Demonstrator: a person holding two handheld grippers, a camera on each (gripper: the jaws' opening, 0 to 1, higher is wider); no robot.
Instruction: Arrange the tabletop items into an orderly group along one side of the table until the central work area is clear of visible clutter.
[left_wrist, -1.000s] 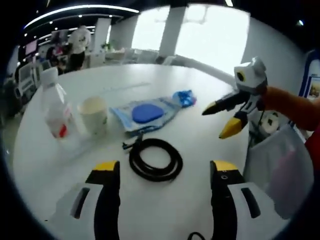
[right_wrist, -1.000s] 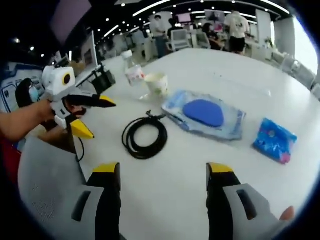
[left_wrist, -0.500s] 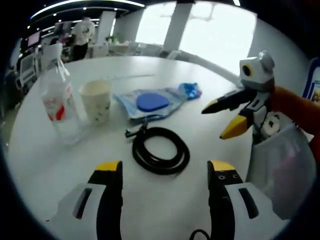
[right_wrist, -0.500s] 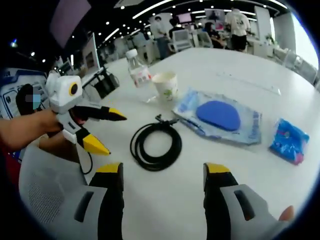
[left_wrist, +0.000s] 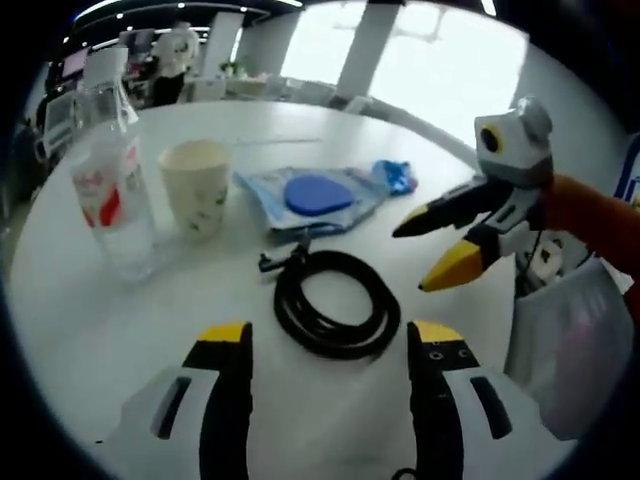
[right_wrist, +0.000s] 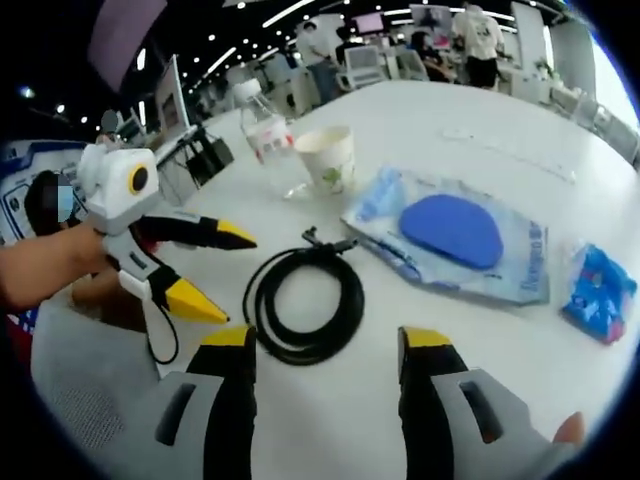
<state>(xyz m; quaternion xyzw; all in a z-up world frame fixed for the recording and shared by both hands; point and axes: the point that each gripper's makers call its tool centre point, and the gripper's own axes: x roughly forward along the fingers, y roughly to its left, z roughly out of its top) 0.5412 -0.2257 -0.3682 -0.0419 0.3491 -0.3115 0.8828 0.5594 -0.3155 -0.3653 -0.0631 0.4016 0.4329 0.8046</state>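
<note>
A coiled black cable (left_wrist: 300, 318) (right_wrist: 352, 300) lies on the white round table (left_wrist: 80, 320) (right_wrist: 480, 110). Beyond it are a clear water bottle (left_wrist: 108, 190) (right_wrist: 265, 130), a paper cup (left_wrist: 197, 185) (right_wrist: 330, 158), a clear pouch holding a blue oval (left_wrist: 315, 195) (right_wrist: 450, 230) and a small blue packet (left_wrist: 395, 177) (right_wrist: 600, 290). My left gripper (left_wrist: 330, 340) (right_wrist: 235, 278) is open and empty, its tips just short of the coil. My right gripper (left_wrist: 418, 255) (right_wrist: 326, 345) is also open and empty, hovering close to the coil's other side.
A monitor (right_wrist: 170, 95) and a black device (right_wrist: 205, 155) sit at the table's far edge. People stand among desks in the background (right_wrist: 470, 45). An orange sleeve (left_wrist: 590, 215) holds the right gripper. A pale translucent bag (left_wrist: 560, 350) hangs off the table's edge.
Both grippers have moved in closer to the cable, which now looks larger and sits nearer the jaws. The items on the table have not moved.
</note>
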